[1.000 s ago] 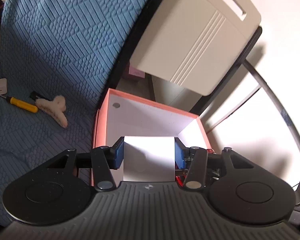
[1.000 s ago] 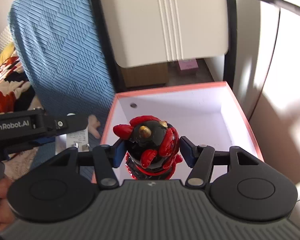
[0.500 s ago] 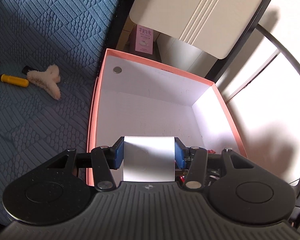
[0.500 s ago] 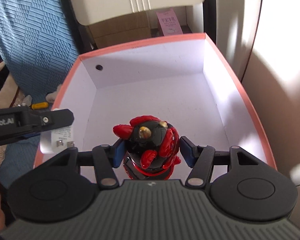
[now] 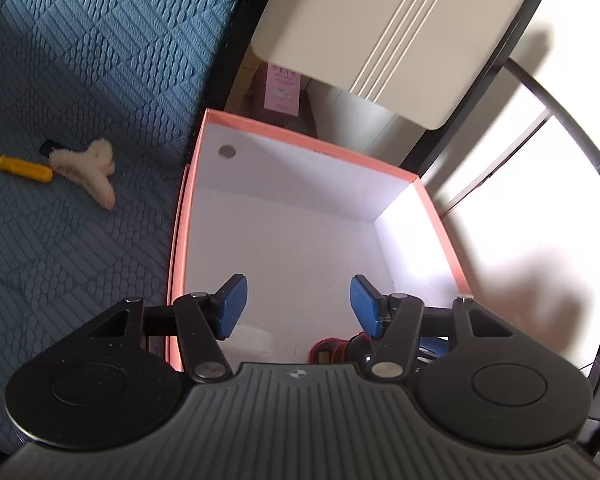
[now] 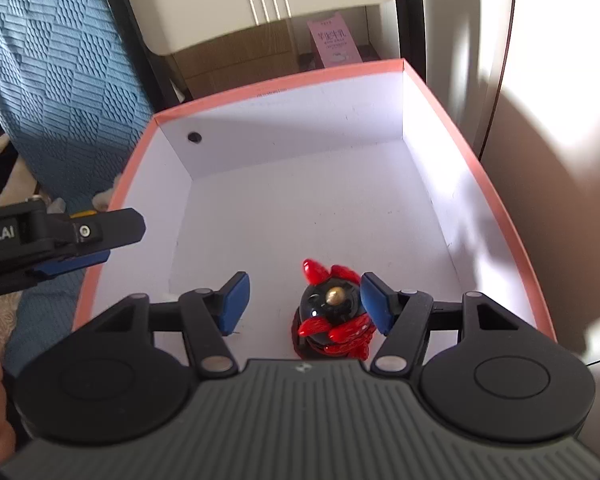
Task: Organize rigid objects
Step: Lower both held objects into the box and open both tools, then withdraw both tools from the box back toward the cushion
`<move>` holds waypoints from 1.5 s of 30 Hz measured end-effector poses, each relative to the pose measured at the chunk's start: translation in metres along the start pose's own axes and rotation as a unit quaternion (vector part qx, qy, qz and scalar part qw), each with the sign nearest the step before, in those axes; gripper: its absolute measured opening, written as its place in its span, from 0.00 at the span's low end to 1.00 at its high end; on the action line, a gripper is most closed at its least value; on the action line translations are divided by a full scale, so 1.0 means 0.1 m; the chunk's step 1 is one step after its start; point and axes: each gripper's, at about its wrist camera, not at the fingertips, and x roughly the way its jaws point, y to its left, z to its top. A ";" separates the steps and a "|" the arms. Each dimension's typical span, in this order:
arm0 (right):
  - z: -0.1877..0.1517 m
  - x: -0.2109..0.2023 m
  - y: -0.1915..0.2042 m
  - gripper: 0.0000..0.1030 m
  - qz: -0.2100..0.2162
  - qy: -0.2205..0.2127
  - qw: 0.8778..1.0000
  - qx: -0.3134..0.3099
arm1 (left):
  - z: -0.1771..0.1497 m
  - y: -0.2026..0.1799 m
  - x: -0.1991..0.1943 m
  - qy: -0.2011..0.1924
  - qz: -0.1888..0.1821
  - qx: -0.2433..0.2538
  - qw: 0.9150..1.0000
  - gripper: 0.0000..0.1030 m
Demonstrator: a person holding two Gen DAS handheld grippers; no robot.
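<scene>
Left gripper (image 5: 298, 306) over the near end of the pink box (image 5: 308, 142), jaws spread wide, nothing between the blue pads (image 5: 230, 306). Below the left pad, a white block (image 5: 252, 338) on the box floor by the near left wall – only its top edge in view. Right gripper (image 6: 304, 302) also wide open and empty, above the box's near right part. Red-and-black figurine (image 6: 332, 314) upright on the box floor, just beside the right pad (image 6: 376, 304) – touching or not, cannot tell. Same figurine partly visible in the left view (image 5: 332, 350), low behind the right finger. Left gripper seen from the side in the right view (image 6: 72, 240), hanging over the box's left rim. Outside the box, on the blue cover (image 5: 80, 60): a yellow-handled tool (image 5: 22, 166) and a fluffy cream piece (image 5: 88, 166), touching each other, well apart from the box. Behind the box, a beige case (image 5: 392, 28) and a pink carton (image 5: 282, 90).
</scene>
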 end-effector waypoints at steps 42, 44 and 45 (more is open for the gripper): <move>-0.30 -0.77 1.91 0.62 0.090 -0.102 0.985 -0.105 | 0.07 1.32 -2.13 -0.185 0.056 0.037 0.980 0.64; -0.36 -0.68 1.98 0.62 0.092 -0.095 0.985 -0.108 | 0.03 1.40 -2.13 -0.184 0.046 0.036 0.981 0.64; -0.38 -0.65 2.01 0.62 0.094 -0.093 0.985 -0.108 | 0.01 1.42 -2.12 -0.185 0.046 0.038 0.981 0.64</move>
